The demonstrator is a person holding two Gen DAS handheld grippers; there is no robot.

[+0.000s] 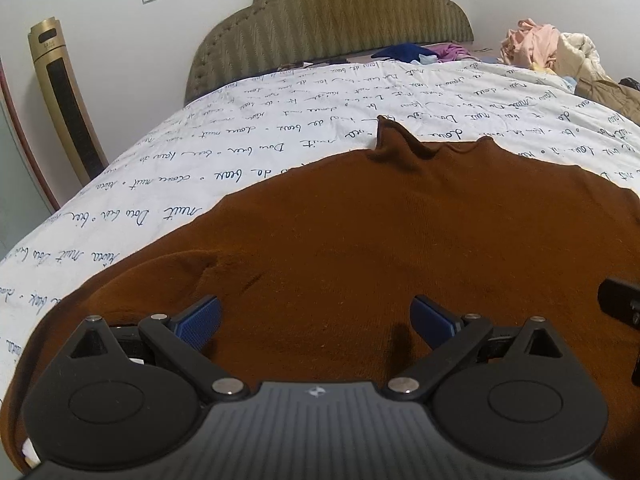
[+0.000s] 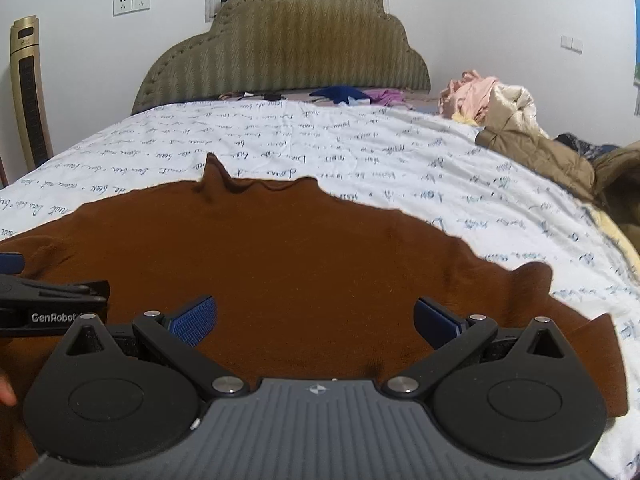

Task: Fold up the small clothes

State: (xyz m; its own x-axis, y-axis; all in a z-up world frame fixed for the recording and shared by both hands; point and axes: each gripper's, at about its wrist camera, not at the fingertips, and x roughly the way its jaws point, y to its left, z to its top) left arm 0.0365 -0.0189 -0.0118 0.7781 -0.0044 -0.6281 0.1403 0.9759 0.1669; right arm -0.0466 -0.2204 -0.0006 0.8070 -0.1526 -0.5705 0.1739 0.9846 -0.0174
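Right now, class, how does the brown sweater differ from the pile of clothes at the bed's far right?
The brown sweater lies spread flat; the pile of clothes sits bunched in a heap. The sweater is one dark colour; the pile mixes pink, cream and tan. Both rest on the bed.

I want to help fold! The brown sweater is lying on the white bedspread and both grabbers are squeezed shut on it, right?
Not quite. The brown sweater does lie on the white bedspread, but both wrist views show the left gripper and right gripper open above it, holding nothing.
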